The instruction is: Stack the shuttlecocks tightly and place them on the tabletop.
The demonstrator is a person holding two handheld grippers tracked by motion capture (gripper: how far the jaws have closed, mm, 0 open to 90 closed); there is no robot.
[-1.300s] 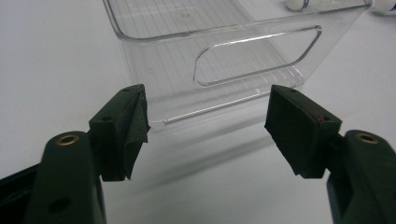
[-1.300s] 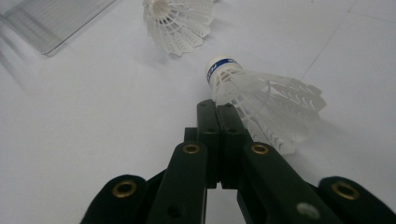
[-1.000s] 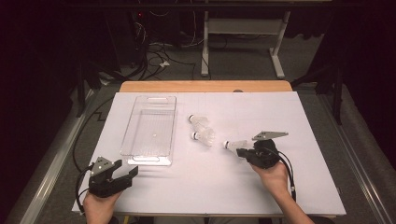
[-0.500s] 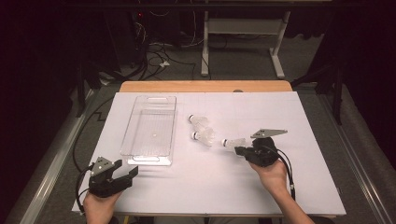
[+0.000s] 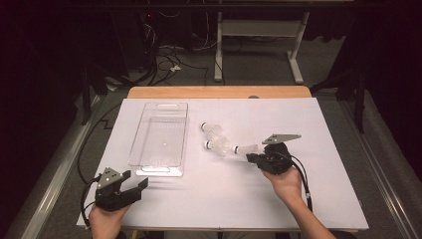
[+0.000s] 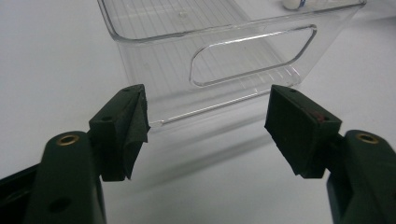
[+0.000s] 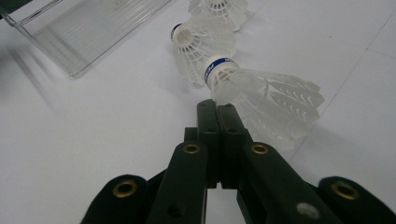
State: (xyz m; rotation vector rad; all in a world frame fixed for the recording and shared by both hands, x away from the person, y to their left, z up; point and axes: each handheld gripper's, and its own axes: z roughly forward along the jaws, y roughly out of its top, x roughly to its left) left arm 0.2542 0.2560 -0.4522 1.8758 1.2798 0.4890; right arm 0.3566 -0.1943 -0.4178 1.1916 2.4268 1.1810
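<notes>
Shuttlecock (image 5: pixel 247 149) lies on its side on the white table (image 5: pixel 308 129), cork pointing toward the clear bin (image 5: pixel 149 164), its feather skirt just at the tip of the right gripper (image 5: pixel 250 158). In the right gripper view the jaws of that gripper (image 7: pixel 217 109) are pressed together with no gap showing, and the shuttlecock (image 7: pixel 261 93) sits against their tip. Whether a feather edge is caught between them cannot be told. Two other shuttlecocks (image 5: pixel 215 137) lie just beyond, the nearer one touching or almost touching the first.

The left gripper (image 5: pixel 135 179) rests near the table's front edge, its jaws wide apart and holding nothing. It faces the bin's near wall (image 6: pixel 154 74) and its handle slot.

The risks from here are likely these:
- If only a feather tip is pinched, a lift could let the shuttlecock slip free and drop short of the bin.
- If the closed jaws are merely beside it, any push forward would roll it into its neighbours and scatter all three.
- Squeezing the skirt could bend or crack the thin feathers.
- The bin is light and not held, so a knock from either gripper could slide it.
</notes>
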